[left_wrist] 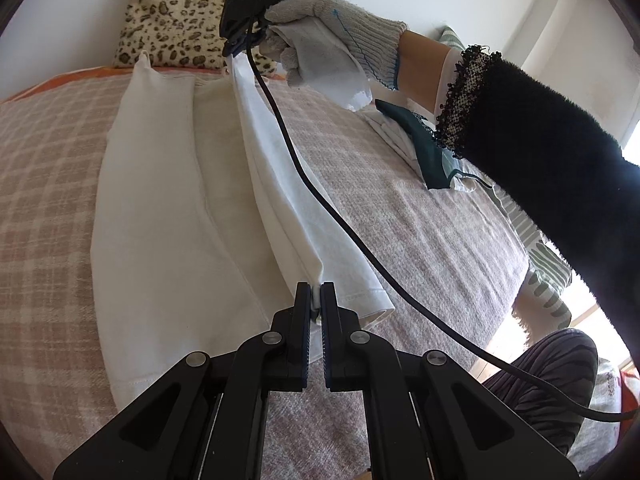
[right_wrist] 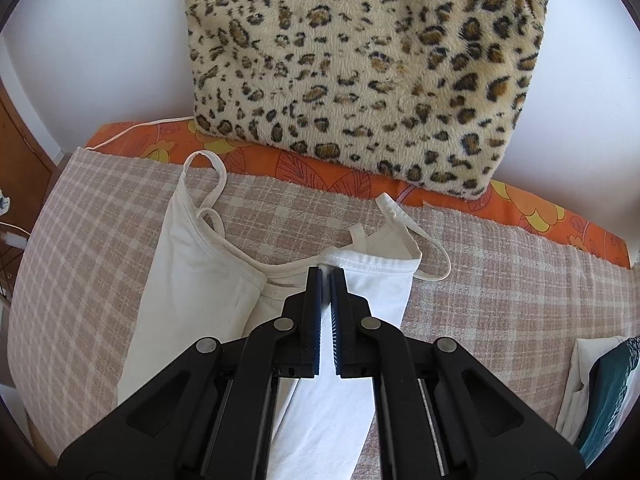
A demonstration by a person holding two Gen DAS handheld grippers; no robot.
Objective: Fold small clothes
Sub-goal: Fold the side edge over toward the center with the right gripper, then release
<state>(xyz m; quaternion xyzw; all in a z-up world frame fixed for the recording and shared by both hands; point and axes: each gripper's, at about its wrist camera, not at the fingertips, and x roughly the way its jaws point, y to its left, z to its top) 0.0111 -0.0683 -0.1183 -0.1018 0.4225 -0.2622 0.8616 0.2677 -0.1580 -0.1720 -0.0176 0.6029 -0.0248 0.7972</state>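
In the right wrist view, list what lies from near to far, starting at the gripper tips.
right gripper, shut on the white camisole → bare plaid blanket → orange floral sheet → leopard-print cushion → white wall.

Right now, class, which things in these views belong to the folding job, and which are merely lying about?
In use:
white strappy cotton top
left gripper
right gripper
checked pink blanket

Lying about:
leopard-print plush cushion
dark teal garment pile
orange floral sheet
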